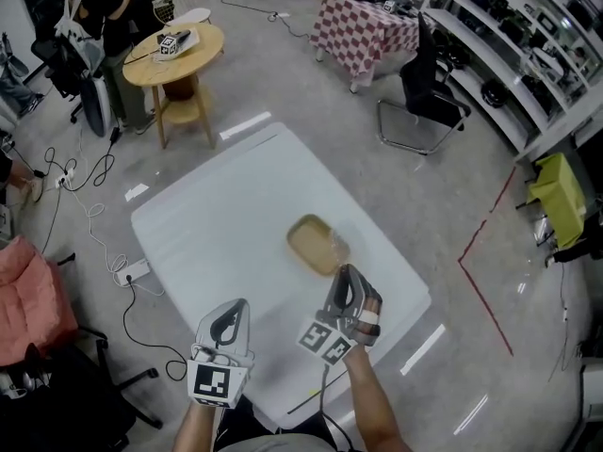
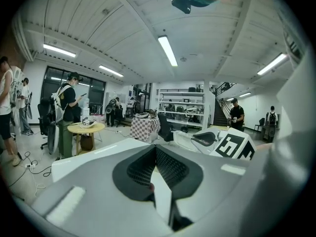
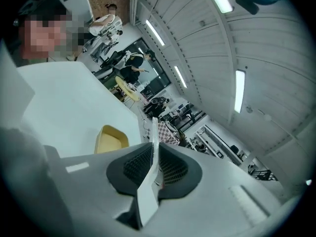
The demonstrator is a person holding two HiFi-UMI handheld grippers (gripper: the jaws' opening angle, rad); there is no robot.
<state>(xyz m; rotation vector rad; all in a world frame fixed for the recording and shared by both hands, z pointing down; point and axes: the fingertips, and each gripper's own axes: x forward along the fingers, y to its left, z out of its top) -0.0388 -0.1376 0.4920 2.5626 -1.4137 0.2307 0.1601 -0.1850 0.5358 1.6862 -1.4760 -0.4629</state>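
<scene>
On the white table (image 1: 207, 234) lies a shallow tan tray (image 1: 311, 241), also in the right gripper view (image 3: 111, 138). My right gripper (image 1: 346, 273) hovers at the tray's near right corner. Its jaws are shut (image 3: 154, 147), and a thin pale sheet (image 3: 155, 127) sticks out edge-on from between them. In the head view it shows as a clear film (image 1: 337, 249) over that corner. My left gripper (image 1: 236, 307) is over the table's near edge, left of the right one. It is shut with nothing between its pads (image 2: 156, 149).
A round wooden table (image 1: 174, 55) with a marker cube stands at the back left beside a person (image 1: 104, 8). A checkered table (image 1: 363, 31), black chair (image 1: 424, 92) and shelves (image 1: 528, 45) are at the back right. Cables (image 1: 85, 186) run across the floor on the left.
</scene>
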